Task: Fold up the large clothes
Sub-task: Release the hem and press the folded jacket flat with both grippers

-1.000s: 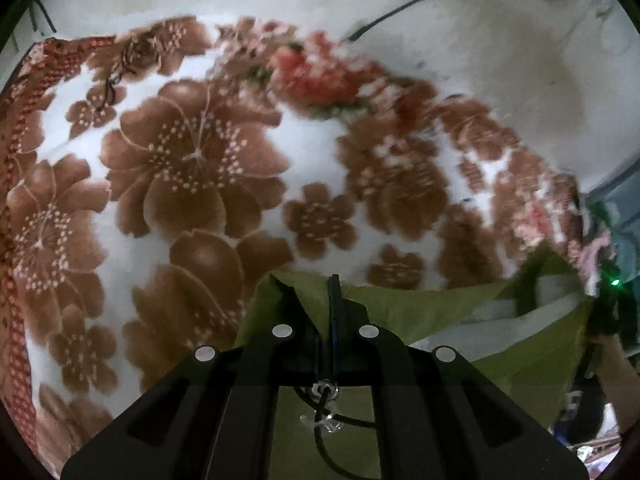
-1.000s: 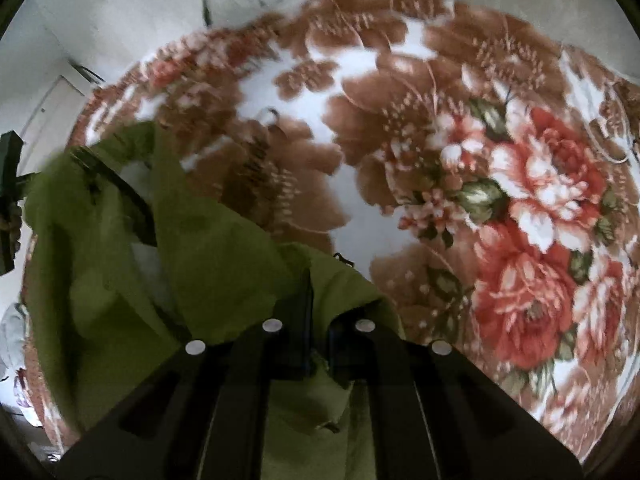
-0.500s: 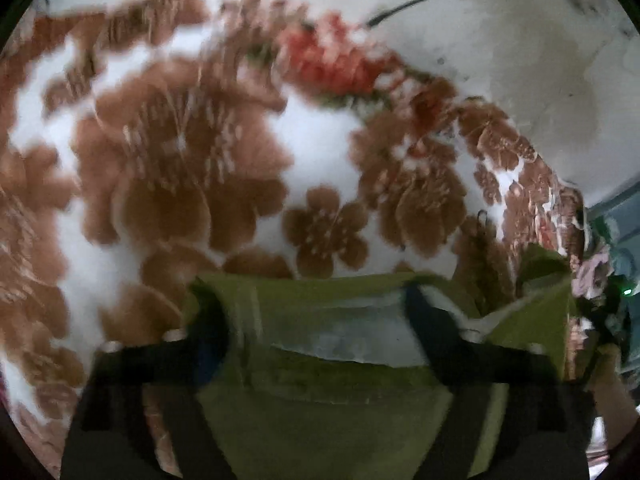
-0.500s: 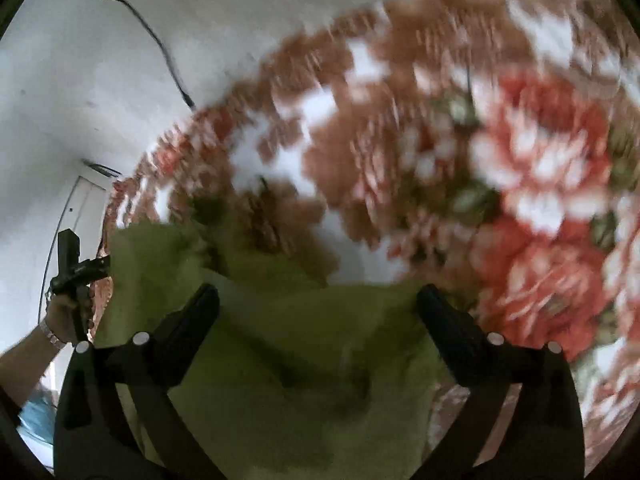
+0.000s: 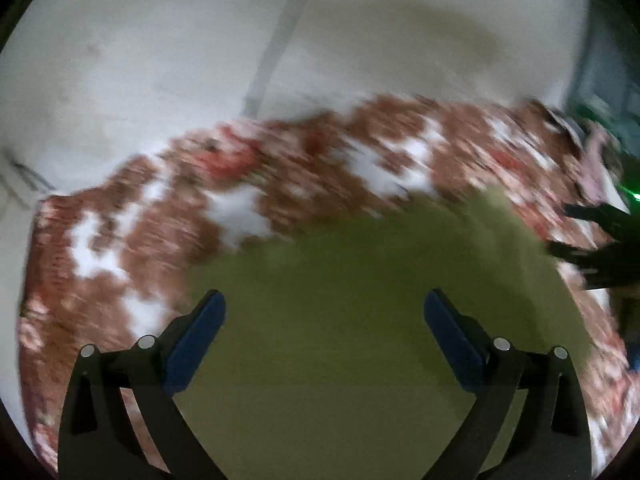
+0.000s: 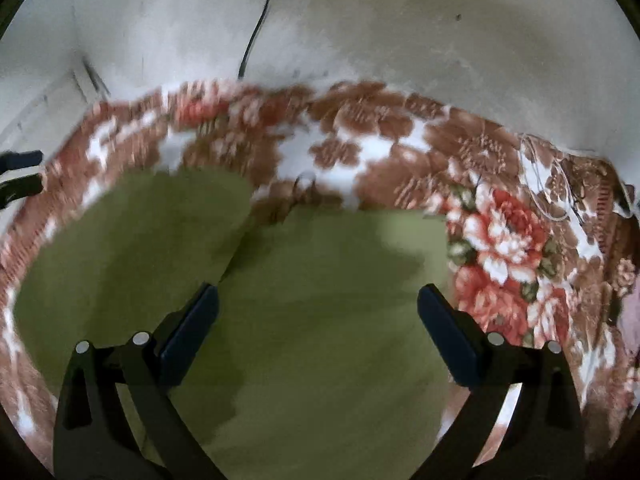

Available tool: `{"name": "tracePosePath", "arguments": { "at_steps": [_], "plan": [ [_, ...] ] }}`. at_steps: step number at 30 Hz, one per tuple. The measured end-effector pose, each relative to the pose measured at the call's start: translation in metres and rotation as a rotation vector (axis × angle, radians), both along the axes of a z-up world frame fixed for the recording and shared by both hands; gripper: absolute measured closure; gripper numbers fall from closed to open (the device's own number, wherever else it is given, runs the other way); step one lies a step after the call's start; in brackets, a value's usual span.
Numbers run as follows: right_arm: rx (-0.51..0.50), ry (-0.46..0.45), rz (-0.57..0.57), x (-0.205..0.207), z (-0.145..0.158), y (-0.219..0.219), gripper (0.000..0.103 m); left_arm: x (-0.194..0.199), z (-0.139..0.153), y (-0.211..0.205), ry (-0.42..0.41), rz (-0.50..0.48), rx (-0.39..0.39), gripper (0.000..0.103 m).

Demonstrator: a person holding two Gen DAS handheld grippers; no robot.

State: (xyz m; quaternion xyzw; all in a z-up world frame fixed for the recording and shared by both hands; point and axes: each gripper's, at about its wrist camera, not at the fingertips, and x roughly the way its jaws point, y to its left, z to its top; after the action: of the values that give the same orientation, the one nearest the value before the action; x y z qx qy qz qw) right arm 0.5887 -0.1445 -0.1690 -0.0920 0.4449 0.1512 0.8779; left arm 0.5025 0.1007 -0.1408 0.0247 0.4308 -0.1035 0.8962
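An olive-green garment (image 5: 360,300) lies on a floral blanket (image 5: 160,220); it also shows in the right wrist view (image 6: 320,300), with a fold line running through it. My left gripper (image 5: 324,312) is open and empty above the garment, blue pads spread wide. My right gripper (image 6: 318,304) is open and empty above the garment too. The right gripper shows at the right edge of the left wrist view (image 5: 600,244); the left gripper shows at the left edge of the right wrist view (image 6: 20,176). Both views are motion-blurred.
The brown, white and red floral blanket (image 6: 500,232) covers the surface around the garment. A pale wall (image 6: 400,20) rises behind it, with a dark cable (image 6: 260,20) hanging down. Pinkish cloth (image 5: 592,168) lies at the far right.
Both grippers were shut on the green garment's edge; they have opened, let it go and pulled back and up. The garment now lies flatter on the blanket.
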Motion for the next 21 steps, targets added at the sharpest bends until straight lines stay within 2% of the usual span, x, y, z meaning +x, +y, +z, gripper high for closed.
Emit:
{"name": "tracePosePath", "arguments": {
  "at_steps": [3, 8, 10, 13, 18, 21],
  "plan": [
    [0.014, 0.046, -0.013, -0.009, -0.024, 0.016, 0.005, -0.006, -0.029, -0.041, 0.026, -0.056, -0.012, 0.006],
    [-0.099, 0.01, 0.018, -0.015, -0.056, 0.041, 0.005, 0.011, -0.081, -0.073, 0.096, -0.074, 0.007, 0.006],
    [-0.127, 0.007, 0.031, -0.015, -0.069, 0.043, 0.005, 0.018, -0.104, -0.08, 0.141, -0.084, 0.063, 0.006],
    [-0.125, 0.022, 0.033, -0.013, -0.086, 0.035, 0.005, 0.022, -0.124, -0.074, 0.195, -0.085, 0.105, 0.006],
    [-0.136, 0.043, 0.03, -0.01, -0.101, 0.018, 0.005, 0.015, -0.135, -0.062, 0.206, -0.159, 0.27, 0.004],
    [-0.167, 0.034, 0.036, -0.012, -0.102, 0.008, 0.005, 0.012, -0.136, -0.043, 0.215, -0.149, 0.312, 0.004]
  ]
}}
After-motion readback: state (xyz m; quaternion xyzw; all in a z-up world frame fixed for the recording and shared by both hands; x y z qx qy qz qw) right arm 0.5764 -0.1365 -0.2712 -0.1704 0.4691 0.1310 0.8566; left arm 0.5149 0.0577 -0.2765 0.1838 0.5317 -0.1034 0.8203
